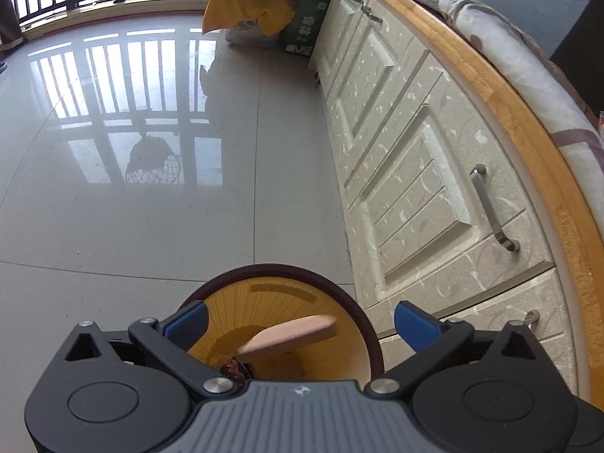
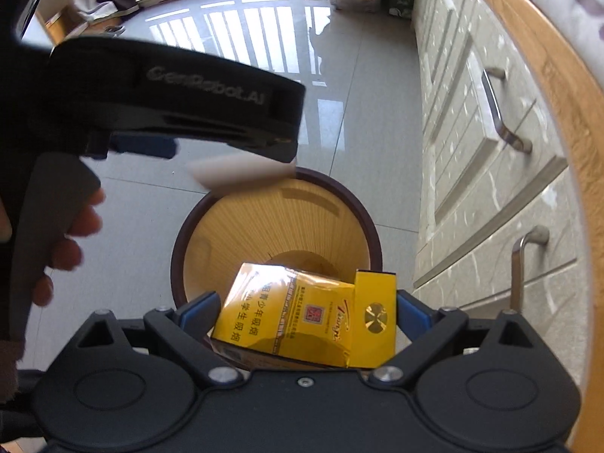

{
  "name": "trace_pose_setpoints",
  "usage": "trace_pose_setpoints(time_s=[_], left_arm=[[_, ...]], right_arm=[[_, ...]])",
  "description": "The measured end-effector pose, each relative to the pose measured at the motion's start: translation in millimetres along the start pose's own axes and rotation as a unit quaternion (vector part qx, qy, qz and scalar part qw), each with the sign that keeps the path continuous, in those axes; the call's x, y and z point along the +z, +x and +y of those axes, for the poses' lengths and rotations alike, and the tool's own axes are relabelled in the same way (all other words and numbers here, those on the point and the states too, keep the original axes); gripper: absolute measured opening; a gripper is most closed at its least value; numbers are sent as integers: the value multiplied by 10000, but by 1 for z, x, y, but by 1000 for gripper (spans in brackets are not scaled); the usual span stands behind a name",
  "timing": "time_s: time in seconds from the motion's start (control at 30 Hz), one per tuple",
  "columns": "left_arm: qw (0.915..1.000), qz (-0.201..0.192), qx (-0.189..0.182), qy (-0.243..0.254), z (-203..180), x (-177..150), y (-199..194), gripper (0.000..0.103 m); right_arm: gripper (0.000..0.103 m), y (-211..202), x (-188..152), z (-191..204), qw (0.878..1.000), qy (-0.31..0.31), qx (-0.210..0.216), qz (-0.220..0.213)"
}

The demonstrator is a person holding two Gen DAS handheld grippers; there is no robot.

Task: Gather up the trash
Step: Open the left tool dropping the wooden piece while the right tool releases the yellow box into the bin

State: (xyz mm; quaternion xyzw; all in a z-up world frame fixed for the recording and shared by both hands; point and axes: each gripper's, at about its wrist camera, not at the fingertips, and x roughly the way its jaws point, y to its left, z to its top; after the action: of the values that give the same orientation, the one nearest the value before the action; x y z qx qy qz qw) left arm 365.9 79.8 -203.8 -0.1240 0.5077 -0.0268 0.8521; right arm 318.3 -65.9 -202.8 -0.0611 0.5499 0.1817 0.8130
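Observation:
A round bin with a dark rim and a yellow wood-grain inside stands on the floor below both grippers. My left gripper hangs open over it. A flat pale pink piece lies tilted in the air between its blue pads, touching neither. In the right wrist view that piece is a pale blur under the left gripper's black body, above the bin rim. My right gripper is shut on a yellow cigarette pack, held over the bin's near edge.
A pale cabinet with metal handles and a wooden counter edge runs along the right, close to the bin. Glossy grey floor tiles stretch to the left. A yellow-draped bundle and a green box stand far off. A hand grips the left tool.

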Motion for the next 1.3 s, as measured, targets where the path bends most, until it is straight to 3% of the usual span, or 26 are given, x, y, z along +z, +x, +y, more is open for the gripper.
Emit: trace_pose_setpoints(time_s=[0.47, 0.6, 0.83, 1.1, 1.3], left_arm=[[9970, 477, 561, 220, 20, -15, 13, 103], [9959, 547, 704, 156, 27, -18, 14, 103], [9951, 570, 804, -111, 40, -20, 14, 103], [9929, 635, 1006, 56, 41, -25, 17, 103], [9902, 809, 1108, 252, 44, -34, 20, 103]], right_arm=[[98, 17, 2, 4, 9999, -65, 33, 85], [98, 25, 2, 3, 9999, -88, 34, -58], [103, 29, 5, 9, 9973, -222, 188, -671], [103, 37, 4, -2, 9990, 17, -82, -433], [103, 37, 2, -8, 9994, 254, -1, -252]])
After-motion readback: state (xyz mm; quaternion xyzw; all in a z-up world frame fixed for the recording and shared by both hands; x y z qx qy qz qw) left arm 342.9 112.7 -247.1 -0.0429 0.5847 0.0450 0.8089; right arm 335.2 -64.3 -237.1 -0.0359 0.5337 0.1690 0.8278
